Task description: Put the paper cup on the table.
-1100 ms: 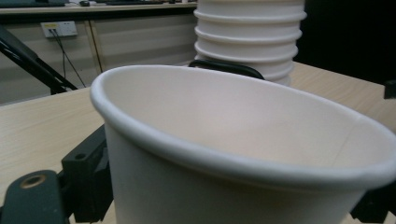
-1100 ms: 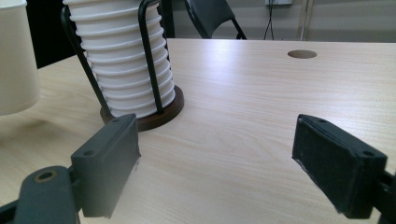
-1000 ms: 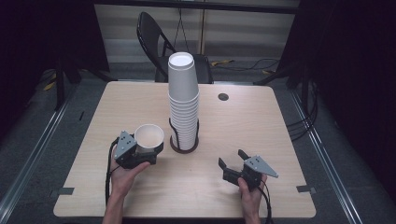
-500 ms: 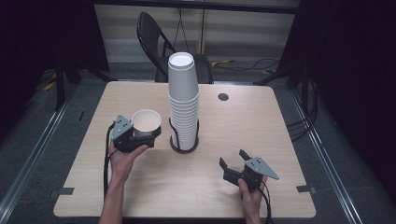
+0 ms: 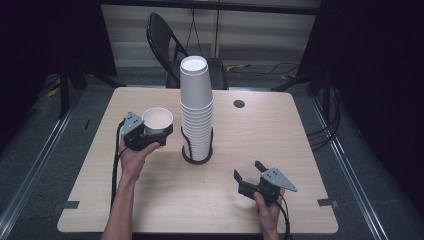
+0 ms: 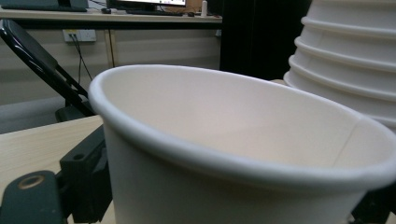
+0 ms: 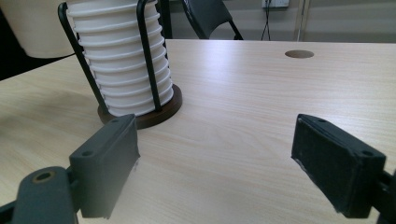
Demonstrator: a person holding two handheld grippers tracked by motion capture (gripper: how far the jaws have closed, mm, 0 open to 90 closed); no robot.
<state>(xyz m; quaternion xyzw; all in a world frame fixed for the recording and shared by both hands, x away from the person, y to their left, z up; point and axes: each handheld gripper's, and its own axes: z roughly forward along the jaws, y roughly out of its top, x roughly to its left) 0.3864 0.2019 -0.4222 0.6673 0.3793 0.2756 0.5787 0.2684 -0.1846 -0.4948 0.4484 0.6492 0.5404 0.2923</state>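
Note:
A white paper cup stands upright between the jaws of my left gripper, which is shut on its lower wall and holds it off the table. The jaws have just been opening a little, with the cup still between them. Right of it rises a tall stack of white paper cups in a black wire holder with a round dark base. My right gripper rests low at the front right, open, with nothing between its pads.
The wooden table has a round cable hole at the back right. A black folding chair stands behind the table's far edge. Dark floor and rails lie on both sides.
My left gripper has carried the cup away from the person and a little upward, keeping to the left of the stack. The right gripper has not moved.

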